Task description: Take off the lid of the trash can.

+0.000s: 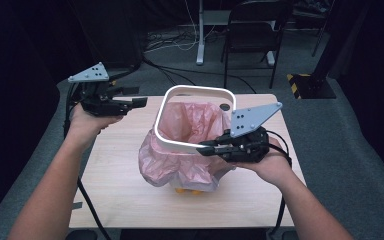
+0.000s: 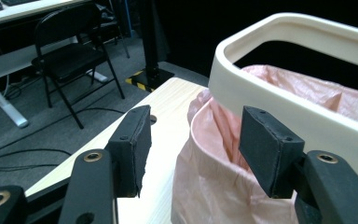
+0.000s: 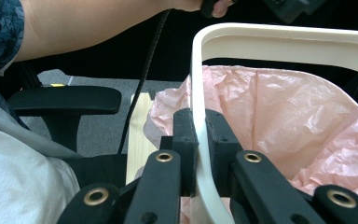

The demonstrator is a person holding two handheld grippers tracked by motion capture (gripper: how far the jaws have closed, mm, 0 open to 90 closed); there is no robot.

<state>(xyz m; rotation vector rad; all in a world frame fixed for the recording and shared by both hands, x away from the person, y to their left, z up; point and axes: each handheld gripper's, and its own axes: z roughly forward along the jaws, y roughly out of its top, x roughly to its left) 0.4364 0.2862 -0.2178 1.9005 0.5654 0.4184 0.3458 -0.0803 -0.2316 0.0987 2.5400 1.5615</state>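
A pink plastic bag (image 1: 180,165) lines a bin in the middle of the wooden table (image 1: 130,190) and hangs down over its sides. Above the bag a white rounded-square rim ring (image 1: 196,88) sits tilted, with its near side lower. My right gripper (image 1: 203,148) is shut on the ring's near right edge; in the right gripper view its pads (image 3: 186,140) clamp the ring (image 3: 279,35) beside the bag (image 3: 284,116). My left gripper (image 1: 139,101) hovers open to the left of the ring, above the table's far left corner. Nothing lies between its jaws (image 2: 193,140), which point at the ring (image 2: 279,107) and bag (image 2: 214,186).
A black folding chair (image 1: 252,30) and a white desk leg (image 1: 200,35) stand on the grey carpet beyond the table, with cables on the floor. A yellow-and-black striped base (image 1: 300,82) sits at the far right. A cable hole (image 1: 224,107) marks the table's far edge.
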